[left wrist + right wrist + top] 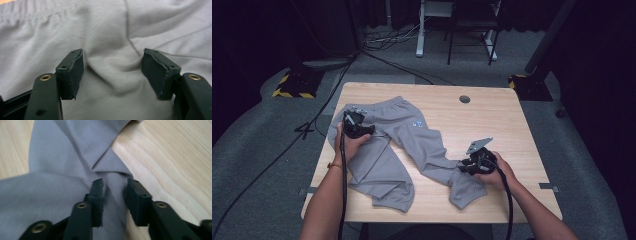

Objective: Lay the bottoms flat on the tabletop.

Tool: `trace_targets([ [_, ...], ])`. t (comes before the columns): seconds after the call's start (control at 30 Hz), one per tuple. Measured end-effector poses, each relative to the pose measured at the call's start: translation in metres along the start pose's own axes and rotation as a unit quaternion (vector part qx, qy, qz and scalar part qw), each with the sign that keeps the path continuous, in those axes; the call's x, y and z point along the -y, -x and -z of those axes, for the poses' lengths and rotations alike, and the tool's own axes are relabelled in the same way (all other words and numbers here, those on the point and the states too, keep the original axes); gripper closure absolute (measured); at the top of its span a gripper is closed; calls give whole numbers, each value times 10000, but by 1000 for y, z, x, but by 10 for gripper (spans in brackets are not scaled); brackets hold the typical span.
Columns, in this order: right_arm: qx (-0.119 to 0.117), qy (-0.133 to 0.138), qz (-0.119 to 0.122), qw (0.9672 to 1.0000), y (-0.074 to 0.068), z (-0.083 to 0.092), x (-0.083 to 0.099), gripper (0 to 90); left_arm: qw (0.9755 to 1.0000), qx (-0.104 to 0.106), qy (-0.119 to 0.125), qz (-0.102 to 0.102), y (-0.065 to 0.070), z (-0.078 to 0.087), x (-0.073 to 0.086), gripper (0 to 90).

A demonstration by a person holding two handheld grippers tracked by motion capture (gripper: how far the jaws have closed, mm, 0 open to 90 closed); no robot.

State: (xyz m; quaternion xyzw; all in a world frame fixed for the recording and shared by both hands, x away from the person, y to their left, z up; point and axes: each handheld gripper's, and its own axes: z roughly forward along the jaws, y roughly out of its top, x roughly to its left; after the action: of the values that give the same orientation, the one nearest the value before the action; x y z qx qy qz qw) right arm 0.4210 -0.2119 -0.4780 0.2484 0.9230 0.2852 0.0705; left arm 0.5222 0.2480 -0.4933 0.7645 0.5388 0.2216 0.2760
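Grey jogging trousers (397,140) lie crumpled on the wooden table (497,125), waistband at the far left and legs running toward the near edge. My left gripper (354,125) rests on the waist area. In the left gripper view its jaws (112,72) stand wide apart over the grey cloth (107,30), with a soft ridge of fabric between them that the pads do not touch. My right gripper (467,167) is at the lower part of the right leg. Its jaws (114,195) stand narrow, pinching a fold of the leg (75,150).
A round cable hole (464,99) sits in the table's far right part. Bare wood (175,165) lies to the right of the leg. Cables, a white stand foot (419,45) and yellow-black striped bases (292,90) are on the grey floor beyond.
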Motion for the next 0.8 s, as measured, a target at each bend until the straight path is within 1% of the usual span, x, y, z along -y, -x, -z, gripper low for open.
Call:
trace_targets([
  [0.03,20,-14,13,10000,0,2,3,742,9999,-111,7,-31,-2,1,1,346],
  [0.07,45,-44,-3,10000,1,7,9,798,9999,-146,36,-6,-6,0,2,346],
  [0.1,35,-78,-12,10000,3,12,15,835,9999,-132,54,50,-8,0,2,346],
  [0.13,71,-98,-10,9999,4,15,19,859,9998,-140,72,82,-10,0,3,346],
  [0.2,157,-241,11,9996,6,24,29,879,9994,-312,95,122,-15,1,4,347],
  [0.23,205,-307,-7,9993,8,29,34,883,9991,-365,113,158,-18,1,5,349],
  [0.33,322,-442,-137,9984,17,41,49,887,9991,-226,110,336,-26,0,6,347],
  [0.37,364,-442,-235,9981,20,44,53,887,9991,-233,98,332,-27,0,6,346],
  [0.4,348,-428,-334,9979,23,47,58,887,9991,-261,104,317,-27,0,5,342],
  [0.43,383,-435,-360,9977,26,50,61,887,9992,-258,89,288,-27,0,5,340],
  [0.5,573,-572,-364,9961,30,54,65,886,9994,-206,73,269,-26,0,4,335],
  [0.53,618,-615,-387,9954,32,56,66,882,9995,-203,44,224,-25,0,3,331],
  [0.57,686,-657,-426,9946,33,57,67,874,9996,-204,20,217,-23,0,3,328],
  [0.6,786,-693,-443,9935,34,58,67,855,9997,-166,7,168,-20,1,2,329],
  [0.63,906,-736,-461,9921,35,58,67,800,9999,-144,-11,68,-17,2,3,330],
  [0.67,1060,-765,-414,9905,36,58,66,724,9999,-125,21,-24,-14,5,3,331],
  [0.7,1173,-720,-381,9897,36,58,64,669,10000,-32,31,-42,-12,8,4,328],
  [0.73,1220,-606,-383,9899,36,58,61,628,9998,112,133,-58,-9,13,5,325],
  [0.77,1145,-430,-401,9917,35,58,57,578,9994,258,219,-97,-6,19,8,325],
  [0.8,1050,-220,-433,9933,35,58,52,526,9989,358,256,-174,-1,25,11,317],
])
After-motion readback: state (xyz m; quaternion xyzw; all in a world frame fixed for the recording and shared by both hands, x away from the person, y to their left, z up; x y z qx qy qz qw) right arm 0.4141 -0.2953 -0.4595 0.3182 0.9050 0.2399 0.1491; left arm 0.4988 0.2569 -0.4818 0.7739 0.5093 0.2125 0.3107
